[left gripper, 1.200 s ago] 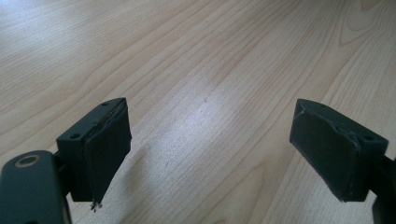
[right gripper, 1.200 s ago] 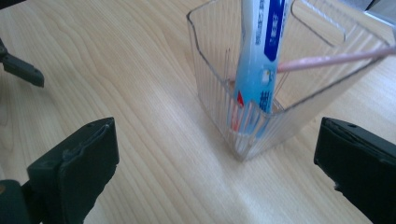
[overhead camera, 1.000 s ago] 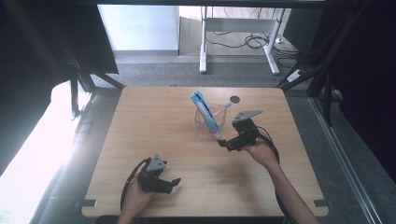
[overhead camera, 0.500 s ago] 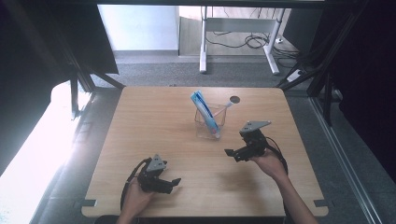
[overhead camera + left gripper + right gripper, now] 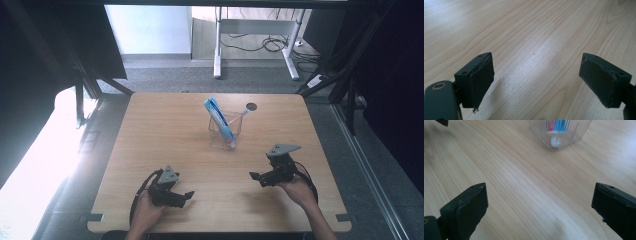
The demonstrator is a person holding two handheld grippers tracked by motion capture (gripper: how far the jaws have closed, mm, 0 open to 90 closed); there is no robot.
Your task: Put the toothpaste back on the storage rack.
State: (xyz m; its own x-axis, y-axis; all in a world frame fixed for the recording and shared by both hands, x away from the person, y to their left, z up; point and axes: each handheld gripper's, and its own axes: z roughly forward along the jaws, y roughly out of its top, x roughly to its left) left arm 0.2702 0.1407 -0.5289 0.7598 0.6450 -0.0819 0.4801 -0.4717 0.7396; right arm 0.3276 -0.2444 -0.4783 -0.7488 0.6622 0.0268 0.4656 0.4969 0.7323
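Observation:
A clear ribbed cup stands in the middle of the wooden table. A blue tube leans in it, and a thin white-handled item sticks out toward the far right. My right gripper sits at the near right, well short of the cup, with its jaws pointing left. In the right gripper view it is open and holds nothing, and the cup stands ahead. My left gripper rests at the near left, open over bare wood.
A small dark round hole marks the table behind the cup. Black frame struts flank the table on both sides. A white desk leg and cables lie on the floor beyond the far edge.
My right gripper has drawn back from beside the cup toward the near right of the table. The left gripper and the cup have stayed where they were.

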